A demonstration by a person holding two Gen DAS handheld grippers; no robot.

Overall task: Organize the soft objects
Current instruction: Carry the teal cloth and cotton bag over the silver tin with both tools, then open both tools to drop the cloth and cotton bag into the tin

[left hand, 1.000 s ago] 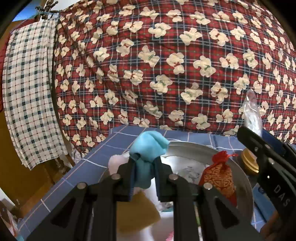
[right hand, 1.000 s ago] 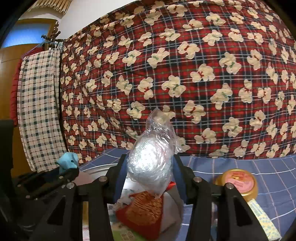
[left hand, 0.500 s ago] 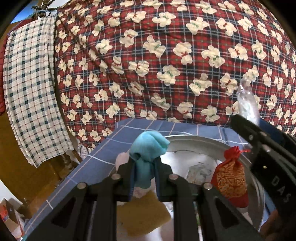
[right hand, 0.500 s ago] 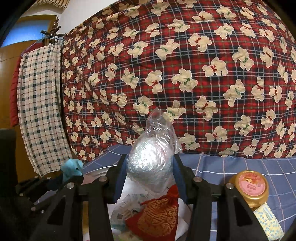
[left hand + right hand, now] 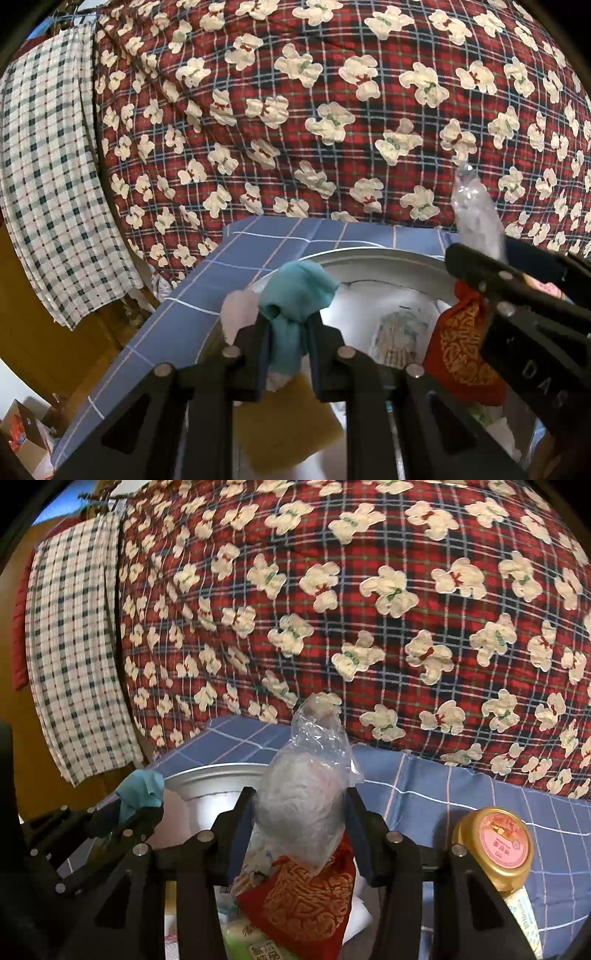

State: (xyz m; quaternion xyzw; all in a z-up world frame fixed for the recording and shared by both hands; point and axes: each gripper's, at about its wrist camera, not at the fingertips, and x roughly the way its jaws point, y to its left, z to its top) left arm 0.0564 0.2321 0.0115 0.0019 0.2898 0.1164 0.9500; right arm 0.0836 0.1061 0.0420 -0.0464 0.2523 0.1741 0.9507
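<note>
My left gripper (image 5: 286,332) is shut on a teal cloth (image 5: 295,291) that bunches above its fingers, over the near left part of a metal basin (image 5: 369,258). My right gripper (image 5: 300,805) is shut on a clear plastic bag (image 5: 303,805) with a pale wad inside, held above the same basin (image 5: 214,779). In the basin lie a red and gold pouch (image 5: 458,354), a yellow sponge (image 5: 288,428), a pink soft piece (image 5: 238,310) and a printed packet (image 5: 399,332). The pouch (image 5: 310,897) also shows under the bag. In the right wrist view the left gripper (image 5: 122,812) with the teal cloth (image 5: 142,786) sits at lower left.
The basin stands on a blue checked cloth (image 5: 443,786). A gold-lidded jar (image 5: 495,845) stands right of it, beside a dotted packet (image 5: 524,919). Behind rises a red plaid quilt with bears (image 5: 332,110). A checked towel (image 5: 48,184) hangs at left over a wooden floor.
Both grippers have drifted over the basin and tipped further down, so more of the basin and blue cloth shows. Each keeps its hold, the left on the cloth, the right on the bag.
</note>
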